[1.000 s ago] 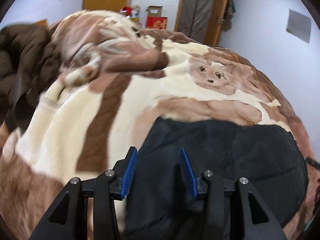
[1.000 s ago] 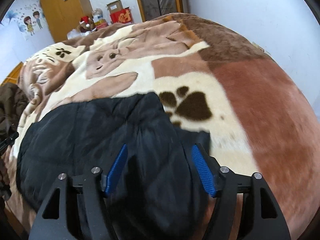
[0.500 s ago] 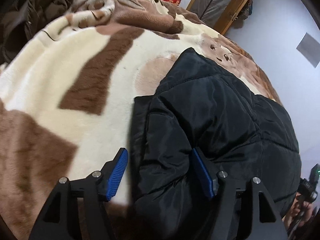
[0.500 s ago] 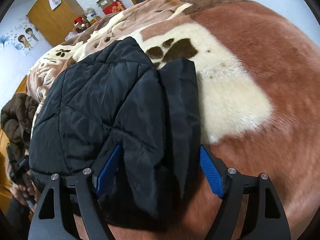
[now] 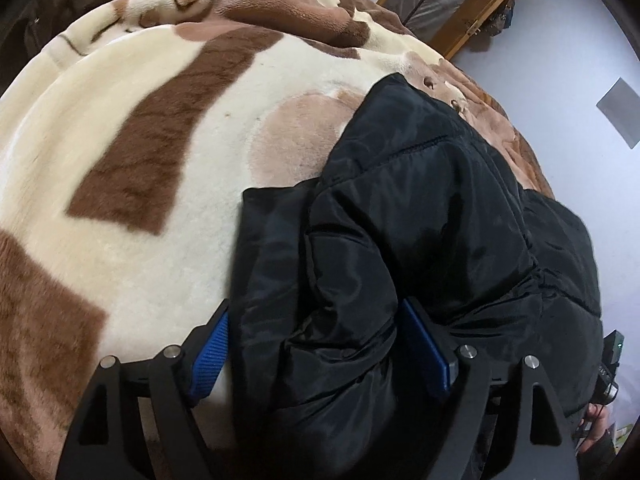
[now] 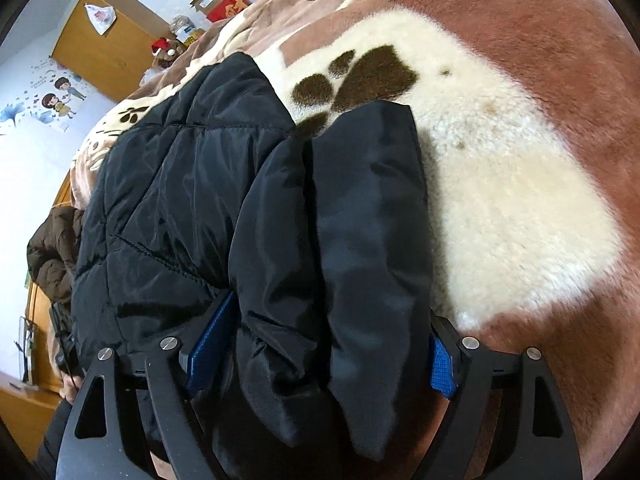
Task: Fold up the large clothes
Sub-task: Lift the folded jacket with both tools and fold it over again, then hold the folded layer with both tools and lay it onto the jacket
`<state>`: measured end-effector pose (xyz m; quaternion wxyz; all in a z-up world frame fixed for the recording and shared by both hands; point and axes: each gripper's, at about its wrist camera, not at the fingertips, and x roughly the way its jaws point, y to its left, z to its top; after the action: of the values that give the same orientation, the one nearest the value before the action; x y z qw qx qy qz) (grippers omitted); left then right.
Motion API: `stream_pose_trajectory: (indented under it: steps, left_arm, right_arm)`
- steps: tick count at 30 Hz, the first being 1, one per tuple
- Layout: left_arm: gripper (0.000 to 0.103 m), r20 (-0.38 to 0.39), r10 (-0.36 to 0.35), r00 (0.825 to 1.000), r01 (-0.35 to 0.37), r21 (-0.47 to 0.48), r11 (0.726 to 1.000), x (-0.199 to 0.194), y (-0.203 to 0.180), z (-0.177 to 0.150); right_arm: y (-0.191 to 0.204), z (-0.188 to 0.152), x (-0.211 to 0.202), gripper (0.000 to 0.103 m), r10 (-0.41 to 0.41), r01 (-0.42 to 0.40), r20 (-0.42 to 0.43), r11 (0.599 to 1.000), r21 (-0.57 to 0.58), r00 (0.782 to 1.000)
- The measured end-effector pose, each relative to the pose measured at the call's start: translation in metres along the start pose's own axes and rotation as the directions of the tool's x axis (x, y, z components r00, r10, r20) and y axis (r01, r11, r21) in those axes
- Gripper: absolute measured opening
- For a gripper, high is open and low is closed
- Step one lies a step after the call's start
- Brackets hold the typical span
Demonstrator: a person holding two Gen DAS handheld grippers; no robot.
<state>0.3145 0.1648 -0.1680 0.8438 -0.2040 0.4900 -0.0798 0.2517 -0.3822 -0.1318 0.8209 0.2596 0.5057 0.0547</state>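
A black puffer jacket lies folded on a plush brown-and-cream blanket; it also shows in the right wrist view. My left gripper is open, its blue-padded jaws straddling a thick bundle of the jacket's near left edge. My right gripper is open wide, its jaws straddling the bunched near right edge, with a folded sleeve or flap lying between them. The fabric fills the gap between both pairs of jaws.
A brown jacket lies at the bed's left side. A wooden wardrobe and red boxes stand beyond the bed. A wood-framed door is in the far wall. The blanket spreads right of the jacket.
Both grippers have dropped down and forward onto the jacket's near edge. The jaws have spread wider around the bunched fabric, which now fills more of both views.
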Motion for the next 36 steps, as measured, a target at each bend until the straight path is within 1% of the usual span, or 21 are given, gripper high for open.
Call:
stream_pose_trajectory:
  steps: [2,4,6,9,11,12,13,14,15,17,21,24,28,29,31,33,34,36]
  left_arm:
    - [0.084,0.003,0.01,1.0,-0.01,0.003,1.0,0.003,-0.003,0.001]
    - [0.084,0.008,0.016,1.0,-0.016,0.0,1.0,0.004,-0.003,0.0]
    - [0.083,0.013,0.025,1.0,-0.025,0.007,1.0,0.004,-0.004,-0.001]
    - [0.074,0.017,0.033,0.999,-0.033,0.031,0.999,0.003,-0.009,-0.003]
    - [0.062,0.02,0.042,0.999,-0.043,0.05,0.998,0.003,-0.015,-0.001]
    - [0.058,0.021,0.05,0.999,-0.051,0.06,0.997,0.002,-0.02,0.0]
    - [0.05,0.025,0.064,0.998,-0.066,0.075,0.995,0.0,-0.025,0.0]
    - [0.041,0.027,0.08,0.996,-0.082,0.088,0.993,-0.003,-0.029,0.001]
    - [0.037,0.03,0.093,0.995,-0.095,0.096,0.991,-0.005,-0.033,0.002]
    - [0.026,0.045,0.115,0.992,-0.12,0.11,0.987,-0.019,-0.038,0.005]
    - [0.022,0.096,0.133,0.987,-0.144,0.13,0.981,-0.054,-0.049,0.008]
    - [0.019,0.144,0.111,0.983,-0.13,0.134,0.982,-0.089,-0.055,0.009]
    - [0.011,0.199,0.088,0.976,-0.12,0.156,0.98,-0.132,-0.062,0.007]
    - [0.01,0.217,0.074,0.973,-0.111,0.165,0.98,-0.144,-0.064,0.005]
    - [0.01,0.243,0.068,0.968,-0.115,0.185,0.976,-0.162,-0.068,0.002]
    - [0.01,0.242,0.059,0.969,-0.107,0.189,0.976,-0.168,-0.068,-0.002]
    - [0.011,0.226,0.053,0.973,-0.097,0.189,0.977,-0.164,-0.065,-0.004]
    - [0.016,0.17,0.073,0.983,-0.101,0.16,0.982,-0.143,-0.05,-0.007]
  right_arm:
    - [0.004,0.003,0.003,0.082,-0.014,0.014,-0.003,1.0,-0.016,1.0]
    - [0.007,0.004,0.004,0.08,-0.019,0.019,-0.003,0.999,-0.027,1.0]
    - [0.01,0.002,0.001,0.067,-0.019,0.019,0.005,0.999,-0.039,1.0]
    - [0.024,-0.001,-0.001,0.054,-0.06,0.061,0.02,0.994,-0.092,0.998]
    - [0.028,0.001,0.002,0.05,-0.079,0.081,0.017,0.991,-0.103,0.997]
    - [0.03,0.002,0.003,0.048,-0.088,0.089,0.013,0.991,-0.104,0.996]
    - [0.03,0.003,0.003,0.046,-0.096,0.096,0.01,0.99,-0.104,0.995]
    - [0.034,0.004,0.002,0.041,-0.105,0.105,0.01,0.988,-0.112,0.994]
    - [0.039,0.004,-0.001,0.037,-0.118,0.118,0.011,0.985,-0.122,0.993]
    - [0.047,0.004,-0.012,0.032,-0.129,0.131,0.021,0.981,-0.141,0.991]
    - [0.059,0.003,-0.041,0.028,-0.117,0.125,0.06,0.979,-0.161,0.991]
    - [0.071,0.001,-0.065,0.027,-0.095,0.109,0.086,0.977,-0.184,0.992]
    - [0.086,-0.004,-0.092,0.027,-0.062,0.085,0.112,0.974,-0.209,0.992]
    - [0.09,-0.006,-0.097,0.027,-0.053,0.078,0.116,0.973,-0.215,0.992]
    - [0.098,-0.013,-0.106,0.027,-0.033,0.061,0.121,0.969,-0.238,0.992]
    - [0.111,-0.02,-0.105,0.027,-0.045,0.076,0.124,0.962,-0.262,0.991]
    - [0.112,-0.023,-0.103,0.027,-0.046,0.077,0.124,0.962,-0.263,0.991]
    - [0.095,-0.025,-0.093,0.029,-0.051,0.07,0.092,0.974,-0.216,0.994]
